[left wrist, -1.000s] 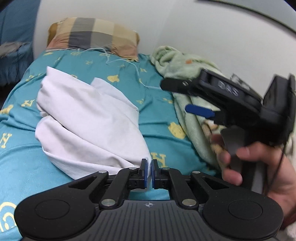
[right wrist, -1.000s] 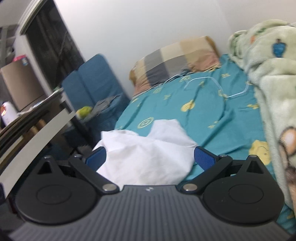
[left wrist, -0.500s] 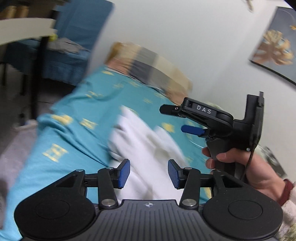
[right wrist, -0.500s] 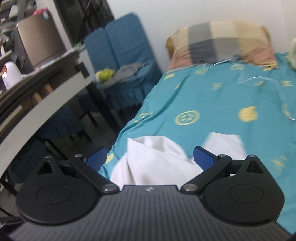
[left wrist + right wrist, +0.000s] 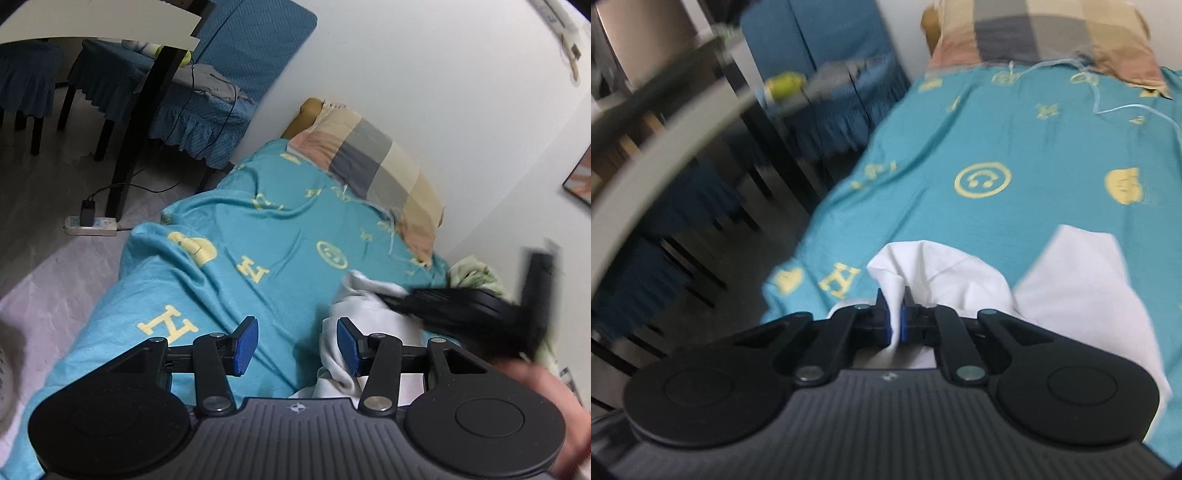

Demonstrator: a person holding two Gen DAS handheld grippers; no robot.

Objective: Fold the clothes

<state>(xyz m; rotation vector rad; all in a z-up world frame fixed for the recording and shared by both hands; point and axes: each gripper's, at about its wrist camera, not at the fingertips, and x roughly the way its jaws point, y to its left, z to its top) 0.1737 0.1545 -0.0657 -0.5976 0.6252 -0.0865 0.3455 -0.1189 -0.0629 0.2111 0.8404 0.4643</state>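
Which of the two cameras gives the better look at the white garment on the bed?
The right wrist view. There the white garment spreads over the teal bedspread, a bunched edge pinched in the right gripper. The left wrist view shows only a crumpled part, partly hidden behind the open left gripper and the blurred other tool.

Our left gripper (image 5: 297,345) has its blue pads spread wide with nothing between them. Our right gripper (image 5: 894,320) is clamped tight on a bunch of the white cloth (image 5: 945,269).
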